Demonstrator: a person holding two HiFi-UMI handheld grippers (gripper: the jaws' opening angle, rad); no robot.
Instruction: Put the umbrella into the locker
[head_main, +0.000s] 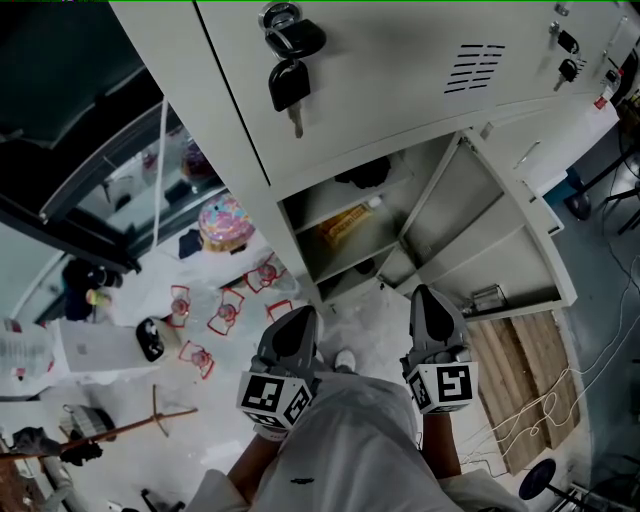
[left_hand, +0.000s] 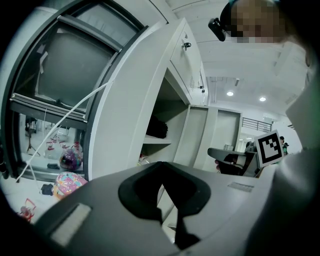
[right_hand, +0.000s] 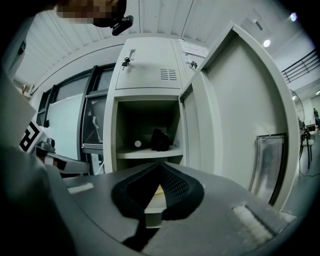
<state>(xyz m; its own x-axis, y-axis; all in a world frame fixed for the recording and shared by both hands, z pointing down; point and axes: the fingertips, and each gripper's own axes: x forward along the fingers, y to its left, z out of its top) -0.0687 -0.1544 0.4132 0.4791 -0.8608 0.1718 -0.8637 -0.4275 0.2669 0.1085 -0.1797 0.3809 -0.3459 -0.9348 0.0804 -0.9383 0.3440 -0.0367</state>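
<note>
Progress: judged all but finished. Spotted a dark, bunched bundle on the upper shelf (right_hand: 147, 152) of the locker (right_hand: 111, 135), well inside the open compartment. Took it for the folded umbrella (right_hand: 160, 140), though too small and dim for certainty. Saw no umbrella in either gripper. Found the left gripper (left_hand: 162, 165) with jaws together on nothing, and the right gripper (right_hand: 159, 165) likewise pressed together and empty. Held both short of the opening, well apart from the bundle. Noted the door (right_hand: 245, 125) swung wide, so reckoned closing it the only step possibly left, if wanted by the task at all. Noted a yellow packet (head_main: 345, 225) on the shelf below, apart from the bundle.

Heading: read as narrow from straight in front and broader from the left-hand side. Guessed from that a long axis running front to back, roughly flat on the shelf, with one end toward the opening. Could not tell handle end from tip. Saw it resting near the middle of the shelf, just beside a small pale round thing (right_hand: 137, 143).
</note>
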